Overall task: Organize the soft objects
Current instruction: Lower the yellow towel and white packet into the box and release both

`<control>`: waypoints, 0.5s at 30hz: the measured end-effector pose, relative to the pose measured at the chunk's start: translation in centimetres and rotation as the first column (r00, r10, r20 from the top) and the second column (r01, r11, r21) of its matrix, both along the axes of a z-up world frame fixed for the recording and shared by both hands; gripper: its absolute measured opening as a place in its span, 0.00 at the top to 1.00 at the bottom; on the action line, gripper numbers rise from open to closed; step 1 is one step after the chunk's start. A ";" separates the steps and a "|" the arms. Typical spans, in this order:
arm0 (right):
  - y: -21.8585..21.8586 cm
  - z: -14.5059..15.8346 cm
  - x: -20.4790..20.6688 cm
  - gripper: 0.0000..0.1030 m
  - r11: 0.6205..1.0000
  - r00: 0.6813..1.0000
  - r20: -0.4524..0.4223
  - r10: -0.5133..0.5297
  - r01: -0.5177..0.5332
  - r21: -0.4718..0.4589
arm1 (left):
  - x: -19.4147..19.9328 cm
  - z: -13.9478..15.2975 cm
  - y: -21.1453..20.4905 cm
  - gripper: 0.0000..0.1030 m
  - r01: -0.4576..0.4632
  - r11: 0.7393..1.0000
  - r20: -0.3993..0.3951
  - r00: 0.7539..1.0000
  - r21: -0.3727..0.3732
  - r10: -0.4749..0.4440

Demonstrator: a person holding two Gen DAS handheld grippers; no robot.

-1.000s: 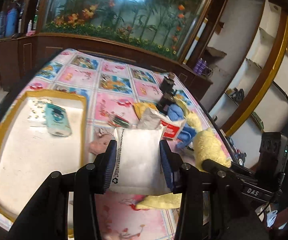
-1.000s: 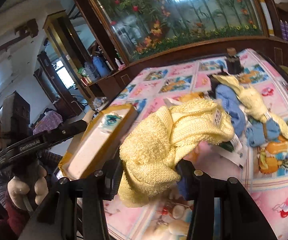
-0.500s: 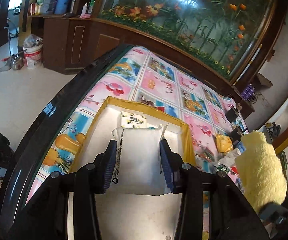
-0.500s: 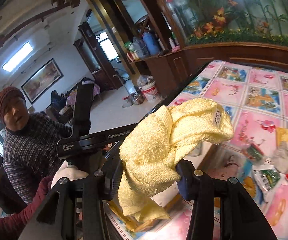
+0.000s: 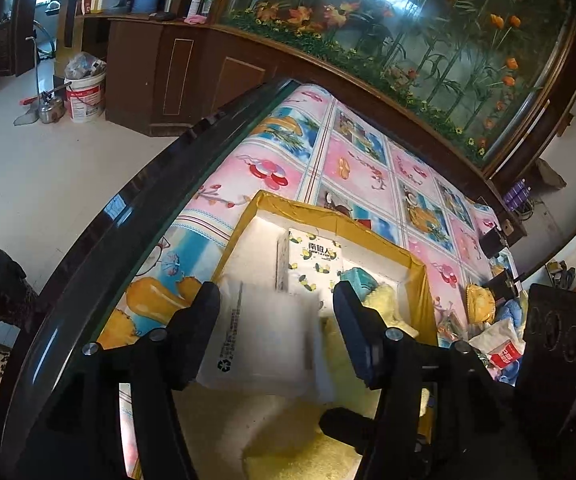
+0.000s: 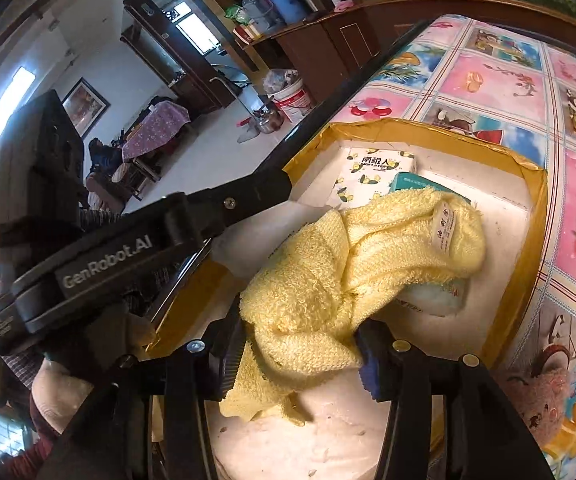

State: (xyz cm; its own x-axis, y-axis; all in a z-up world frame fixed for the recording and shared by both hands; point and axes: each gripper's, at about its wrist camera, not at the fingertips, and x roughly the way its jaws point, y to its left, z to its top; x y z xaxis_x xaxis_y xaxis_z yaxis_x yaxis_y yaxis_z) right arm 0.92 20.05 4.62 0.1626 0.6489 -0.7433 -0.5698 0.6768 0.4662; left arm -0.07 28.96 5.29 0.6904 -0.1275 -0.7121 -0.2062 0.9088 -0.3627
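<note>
"GenRobot.AI" is read on the side of the left gripper (image 6: pixel 272 190) in the right wrist view. Chinese characters are printed on the tissue pack (image 6: pixel 372 176) with the lemon pattern; they are too small to be read with certainty. A recycling mark and fine print are seen on the white packet (image 5: pixel 260 344), blurred. The left gripper (image 5: pixel 276 328) is spread wide, and the white packet sits loose between its fingers, over the yellow-rimmed tray (image 5: pixel 320 210). The right gripper (image 6: pixel 300 354) is clamped on the yellow towel (image 6: pixel 348 264), which carries a small sewn label and is draped over a teal pack (image 6: pixel 408 180) inside the tray (image 6: pixel 536 208). The tray is set on a fruit-print tablecloth (image 6: pixel 488 76).
</note>
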 end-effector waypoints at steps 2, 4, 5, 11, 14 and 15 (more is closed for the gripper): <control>0.2 0.2 -0.4 0.46 1.000 1.000 0.023 0.005 -0.004 -0.018 | -0.4 0.5 -0.1 0.37 -0.001 1.000 0.014 1.000 -0.002 0.001; -0.1 0.6 -1.0 0.45 1.000 0.999 0.034 0.002 -0.002 -0.025 | -0.4 0.9 -0.2 0.29 0.002 1.000 0.019 1.000 -0.004 -0.002; -0.4 0.8 -1.2 0.45 1.000 0.999 0.037 0.000 0.001 -0.020 | -0.5 1.0 -0.2 0.29 0.001 1.000 0.020 1.000 -0.004 -0.001; -4.4 3.2 -3.4 0.41 0.999 0.994 0.102 -0.036 0.035 0.009 | -1.7 1.6 -0.4 0.29 -0.026 0.999 0.015 1.000 -0.024 0.026; -8.8 4.8 -5.3 0.32 0.995 0.979 0.178 -0.099 0.097 0.018 | -3.0 2.6 -2.0 0.29 0.014 1.000 0.033 0.999 -0.006 -0.014; -10.8 5.3 -5.9 0.30 0.991 0.969 0.207 -0.137 0.135 0.021 | -3.3 2.9 -2.8 0.29 0.039 0.999 0.036 0.999 0.006 -0.039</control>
